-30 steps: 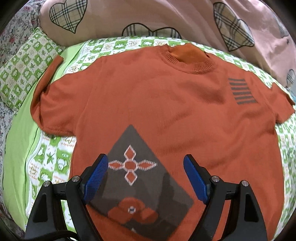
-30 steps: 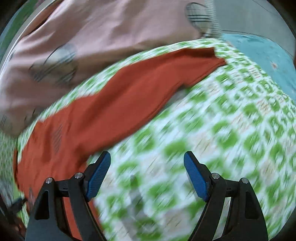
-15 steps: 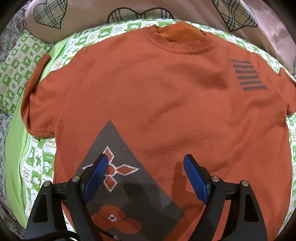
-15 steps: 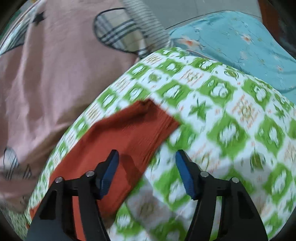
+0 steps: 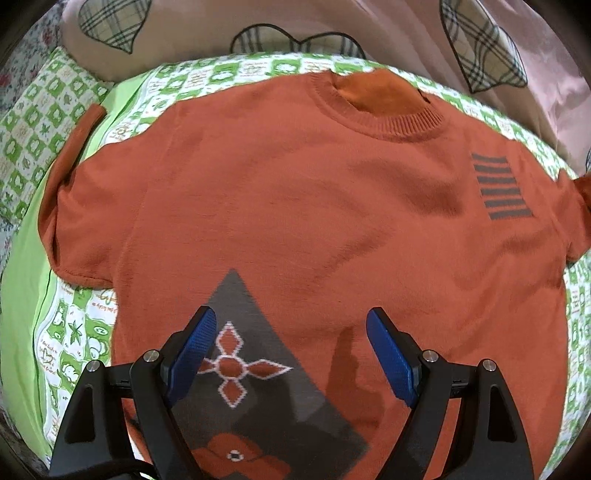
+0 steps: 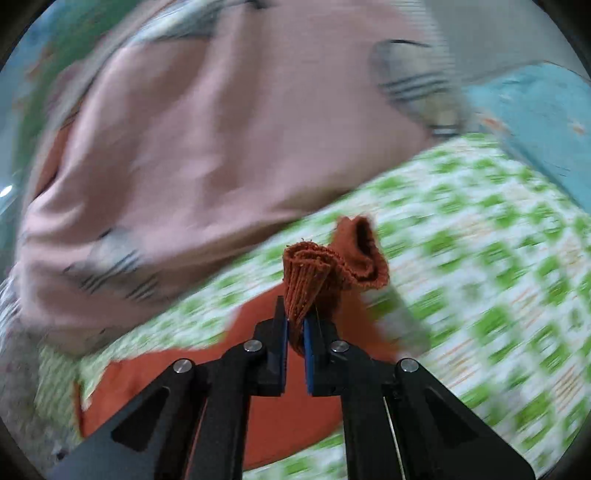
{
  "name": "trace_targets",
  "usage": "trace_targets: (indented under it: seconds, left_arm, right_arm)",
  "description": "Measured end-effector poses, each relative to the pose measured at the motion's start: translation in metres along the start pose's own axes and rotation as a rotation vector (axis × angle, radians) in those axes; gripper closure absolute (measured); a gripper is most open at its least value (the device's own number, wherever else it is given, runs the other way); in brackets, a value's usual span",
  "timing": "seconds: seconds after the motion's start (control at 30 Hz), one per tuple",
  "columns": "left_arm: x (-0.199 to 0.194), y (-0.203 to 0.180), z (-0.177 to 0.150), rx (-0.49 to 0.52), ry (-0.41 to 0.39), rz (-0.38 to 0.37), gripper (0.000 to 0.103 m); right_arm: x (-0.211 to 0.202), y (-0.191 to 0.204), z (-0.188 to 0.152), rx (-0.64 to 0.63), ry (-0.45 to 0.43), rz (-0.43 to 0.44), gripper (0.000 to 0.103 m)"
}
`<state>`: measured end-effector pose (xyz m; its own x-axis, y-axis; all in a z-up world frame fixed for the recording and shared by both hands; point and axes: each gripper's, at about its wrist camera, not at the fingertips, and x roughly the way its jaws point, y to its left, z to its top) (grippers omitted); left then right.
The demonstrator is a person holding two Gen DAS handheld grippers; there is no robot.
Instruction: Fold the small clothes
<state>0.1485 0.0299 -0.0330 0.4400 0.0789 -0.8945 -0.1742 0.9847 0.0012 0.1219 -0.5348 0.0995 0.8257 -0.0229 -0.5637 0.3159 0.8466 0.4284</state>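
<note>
Orange sweater [image 5: 295, 206] flat on green-check sheet [image 5: 74, 343]. L gripper [image 5: 291, 354] jaws wide apart above sweater hem, empty. R gripper [image 6: 294, 332] closing, pinching sweater sleeve cuff [image 6: 325, 266], lifted off sheet.

Your far edge is blocked by the pink quilt [image 5: 388, 33] butting the sweater [image 5: 295, 192]; bed [image 6: 498, 258] right of it lies open.

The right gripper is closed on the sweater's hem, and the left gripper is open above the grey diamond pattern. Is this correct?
Not quite. The right gripper is closing on the sweater's sleeve cuff, not the hem; the right wrist view shows the ribbed cuff bunched between its pads. The rest holds: the left gripper is open above the grey diamond pattern.
</note>
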Motion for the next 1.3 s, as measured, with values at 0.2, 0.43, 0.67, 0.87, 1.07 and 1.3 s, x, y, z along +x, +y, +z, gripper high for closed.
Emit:
trace_targets:
  seconds: [0.2, 0.43, 0.67, 0.87, 1.07, 1.3]
  left_arm:
    - [-0.009, 0.027, 0.003, -0.028, -0.016, -0.033, 0.019]
    - [-0.017, 0.066, 0.002, -0.087, -0.031, -0.095, 0.019]
    - [-0.025, 0.103, 0.0, -0.154, -0.066, -0.278, 0.019]
    - [-0.018, 0.112, 0.005, -0.152, -0.059, -0.34, 0.019]
    - [0.006, 0.104, 0.016, -0.146, -0.025, -0.372, 0.018]
    - [0.042, 0.075, 0.056, -0.127, 0.005, -0.43, 0.017]
  right_arm:
    - [0.02, 0.116, -0.064, -0.083, 0.141, 0.254, 0.095]
    - [0.061, 0.249, -0.159, -0.104, 0.345, 0.487, 0.095]
    - [0.112, 0.346, -0.247, -0.13, 0.555, 0.632, 0.095]
    - [0.152, 0.372, -0.297, -0.189, 0.71, 0.628, 0.094]
    - [0.164, 0.359, -0.309, -0.171, 0.779, 0.542, 0.068]
    - [0.117, 0.317, -0.272, -0.129, 0.642, 0.524, 0.06]
